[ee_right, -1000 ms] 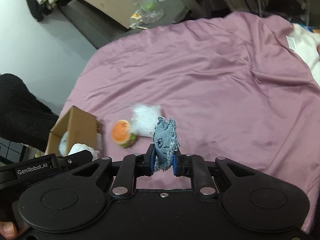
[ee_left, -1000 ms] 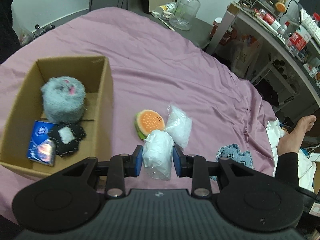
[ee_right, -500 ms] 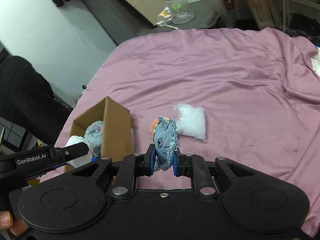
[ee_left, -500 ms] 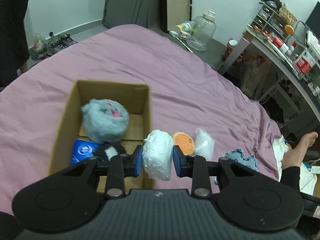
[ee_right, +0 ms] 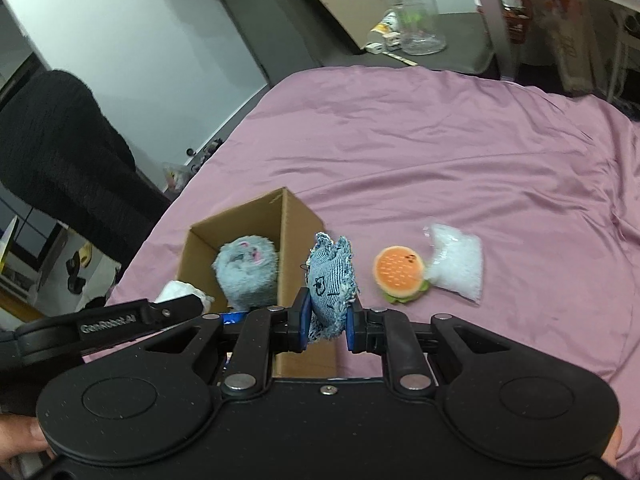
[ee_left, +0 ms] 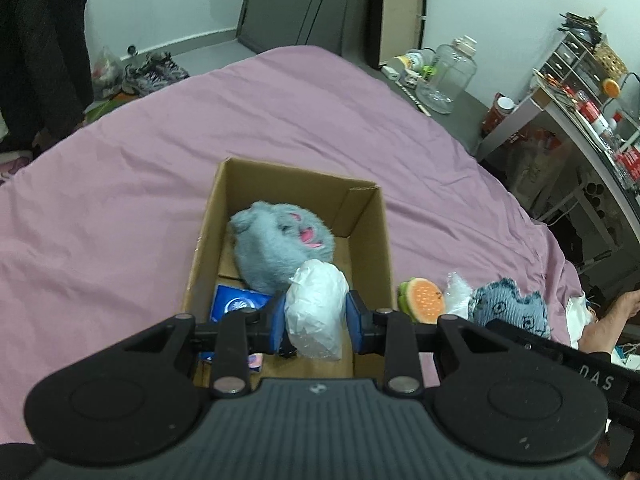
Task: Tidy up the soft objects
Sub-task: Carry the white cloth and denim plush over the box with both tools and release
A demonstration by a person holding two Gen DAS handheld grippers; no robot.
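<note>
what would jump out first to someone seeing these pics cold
Most striking is the open cardboard box on the purple bedspread, with a fluffy grey plush inside. The left gripper holds a white crinkly bag over the box, while the right gripper clamps a denim plush near the box's right wall. A burger plush and a clear bag of white filling lie on the bed to the right.

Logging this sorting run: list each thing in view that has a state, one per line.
Left gripper: shut on the white bag, above the box.
White bag: held, not yet released.
Right gripper: shut on the denim toy.
Denim toy: held, outside the box.
Cardboard box: open-topped.
Grey plush: in the box.
Burger plush: on the bed.
Clear pellet bag: on the bed.
</note>
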